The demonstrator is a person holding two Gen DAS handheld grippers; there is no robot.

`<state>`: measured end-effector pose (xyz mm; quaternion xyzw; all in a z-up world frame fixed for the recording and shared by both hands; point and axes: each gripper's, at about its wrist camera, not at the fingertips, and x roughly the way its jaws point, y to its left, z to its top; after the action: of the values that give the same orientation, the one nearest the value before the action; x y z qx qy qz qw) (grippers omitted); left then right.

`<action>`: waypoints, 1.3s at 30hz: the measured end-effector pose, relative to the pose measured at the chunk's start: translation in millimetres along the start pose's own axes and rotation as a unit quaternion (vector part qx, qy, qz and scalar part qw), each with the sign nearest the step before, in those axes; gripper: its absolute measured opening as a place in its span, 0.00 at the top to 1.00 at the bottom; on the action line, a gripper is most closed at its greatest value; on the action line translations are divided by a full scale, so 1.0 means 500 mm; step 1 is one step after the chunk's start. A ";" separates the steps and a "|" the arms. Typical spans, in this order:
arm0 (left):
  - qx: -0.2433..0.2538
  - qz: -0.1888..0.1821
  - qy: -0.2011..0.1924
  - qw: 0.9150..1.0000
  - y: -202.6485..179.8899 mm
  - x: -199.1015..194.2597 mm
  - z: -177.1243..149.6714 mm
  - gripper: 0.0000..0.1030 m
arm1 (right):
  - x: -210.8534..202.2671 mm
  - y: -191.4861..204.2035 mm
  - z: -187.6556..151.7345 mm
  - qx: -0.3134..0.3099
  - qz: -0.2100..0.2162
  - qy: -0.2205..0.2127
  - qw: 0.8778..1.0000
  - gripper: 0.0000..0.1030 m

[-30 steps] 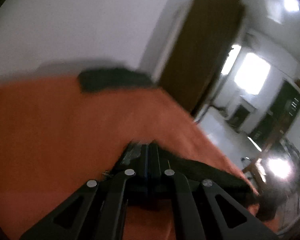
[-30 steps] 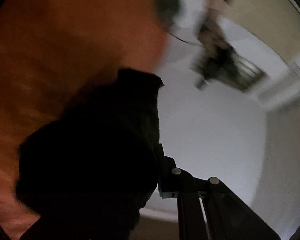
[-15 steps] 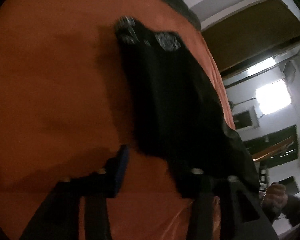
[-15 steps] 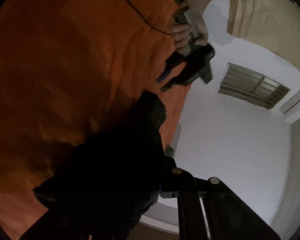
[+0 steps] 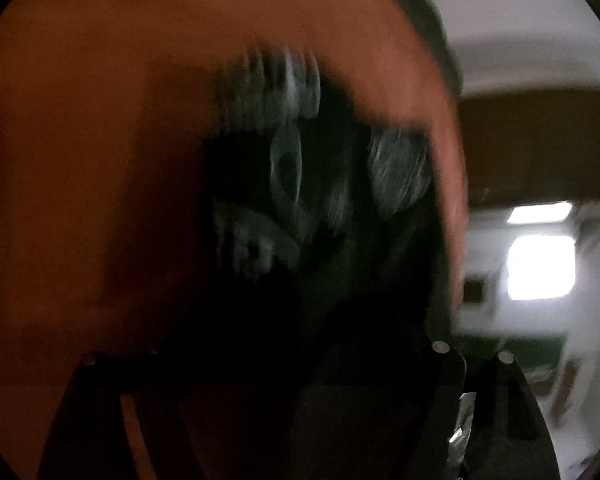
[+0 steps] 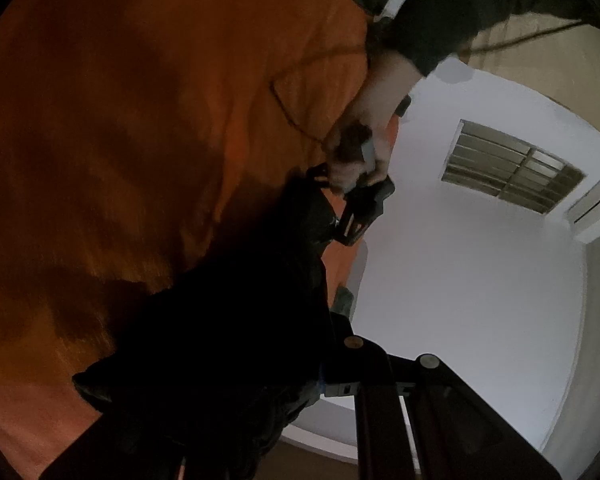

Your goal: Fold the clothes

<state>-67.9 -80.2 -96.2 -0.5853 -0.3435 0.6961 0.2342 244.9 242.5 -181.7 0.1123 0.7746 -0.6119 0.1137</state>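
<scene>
In the left wrist view, which is badly blurred, a black garment [image 5: 340, 240] with pale grey printed patches lies on an orange sheet [image 5: 100, 160]; the print may hold figures or lettering, but nothing in it can be read. The left gripper [image 5: 284, 360] shows only as dark finger frames at the bottom edge, its jaws closing, with dark cloth lying between them, though whether the pads press on it cannot be told. The sheet's right edge curves down the picture, and past it open room shows: a white wall, a brown door [image 5: 540, 140] and a bright window [image 5: 540, 268]. The right wrist view is sharper and shows what the first does not: a person's hand [image 6: 364, 136] in a dark sleeve [image 6: 460, 12] holding the left gripper at the garment's far corner, just by the sheet's right edge. Here the garment [image 6: 240, 340] runs from that corner to the near bottom, where the right gripper [image 6: 300, 384] is nearly closed and the cloth bunches over its fingers, so it appears clamped on the fabric. A thin dark cable [image 6: 292, 112] loops over the sheet, bare orange spreads wide to the left, and to the right a white wall carries a slatted vent [image 6: 512, 168]
</scene>
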 end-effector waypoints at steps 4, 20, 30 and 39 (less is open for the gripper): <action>0.126 -0.011 -0.067 0.990 -0.083 -0.069 0.027 0.95 | -0.010 -0.002 0.014 0.021 0.001 -0.009 1.000 0.90; 0.290 0.246 -0.014 0.925 -0.215 -0.082 0.252 0.92 | 0.231 -0.076 0.315 0.012 0.040 0.066 0.997 0.89; 0.200 0.282 -0.093 0.934 -0.095 -0.175 0.235 0.59 | 0.176 0.043 0.404 -0.066 0.055 0.037 0.996 0.39; 0.257 0.236 -0.098 0.932 -0.166 -0.253 -0.053 0.51 | 0.089 -0.113 0.279 0.274 0.123 0.089 0.950 0.34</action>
<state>-22.7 -112.6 46.8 -0.4980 -0.0263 0.8498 0.1707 190.2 95.5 -174.8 0.2879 0.5643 -0.7692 0.0837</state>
